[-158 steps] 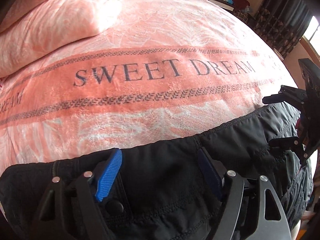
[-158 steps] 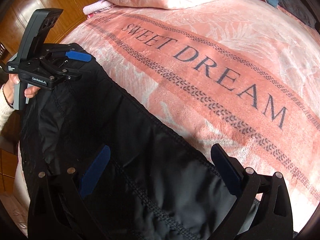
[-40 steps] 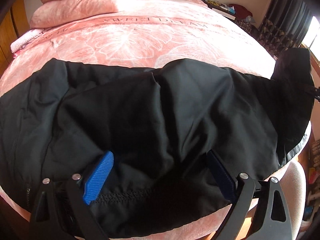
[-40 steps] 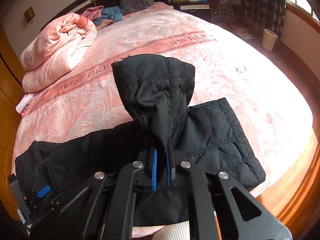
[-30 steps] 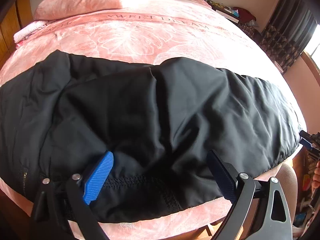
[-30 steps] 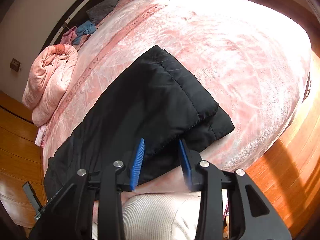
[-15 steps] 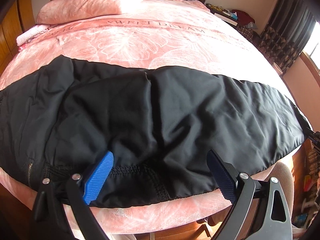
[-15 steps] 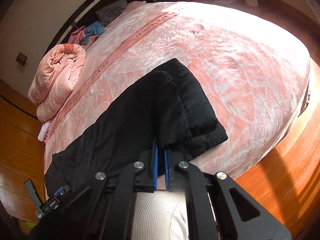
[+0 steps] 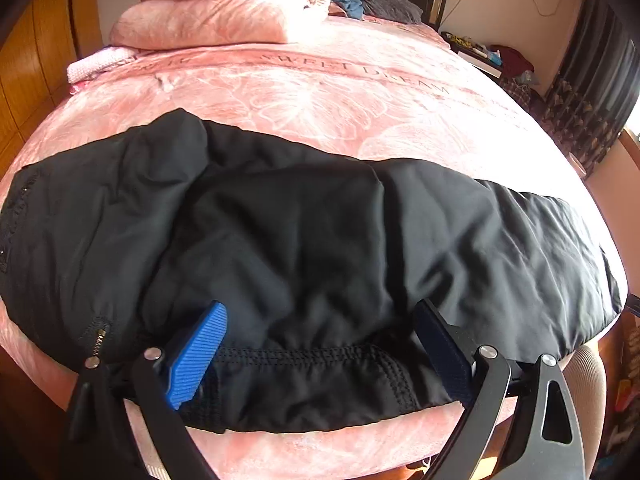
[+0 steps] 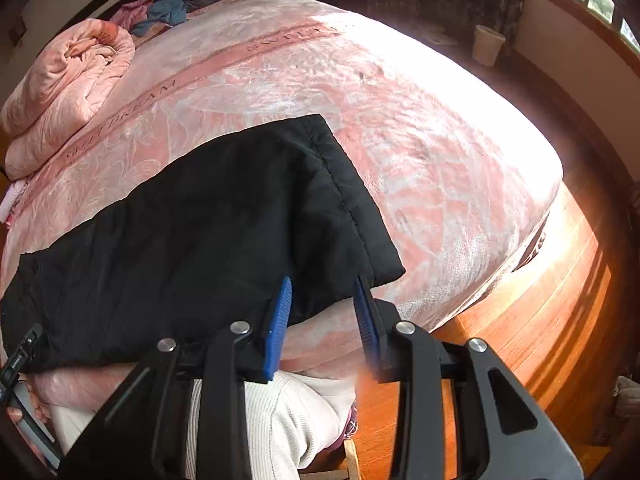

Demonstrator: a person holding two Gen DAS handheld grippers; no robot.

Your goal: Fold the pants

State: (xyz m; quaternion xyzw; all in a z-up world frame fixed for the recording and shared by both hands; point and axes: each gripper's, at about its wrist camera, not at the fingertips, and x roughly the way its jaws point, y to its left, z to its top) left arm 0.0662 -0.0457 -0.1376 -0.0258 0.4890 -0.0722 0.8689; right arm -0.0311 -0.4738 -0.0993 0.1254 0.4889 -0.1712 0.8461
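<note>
Black padded pants (image 9: 304,240) lie lengthwise along the near edge of the pink bed, one leg folded over the other. In the right wrist view the cuff end (image 10: 340,200) lies flat near the bed's edge. My left gripper (image 9: 320,344) is open, its blue pads on either side of the bunched waistband, not pinching it. My right gripper (image 10: 322,312) is open just in front of the cuff corner, holding nothing. The left gripper's body (image 10: 18,356) shows at the far left of the right wrist view, at the waist end.
The pink "SWEET DREAM" blanket (image 9: 340,92) covers the bed. A folded pink quilt (image 9: 224,12) sits at the head end. Wooden floor (image 10: 540,320) lies right of the bed, with a white bin (image 10: 488,44) near the window. The person's light-trousered knee (image 10: 280,420) is below the right gripper.
My right gripper laid the raised cuff down onto the other leg, closed briefly at the cuff edge, then opened and drew back. The left gripper stayed open at the waistband.
</note>
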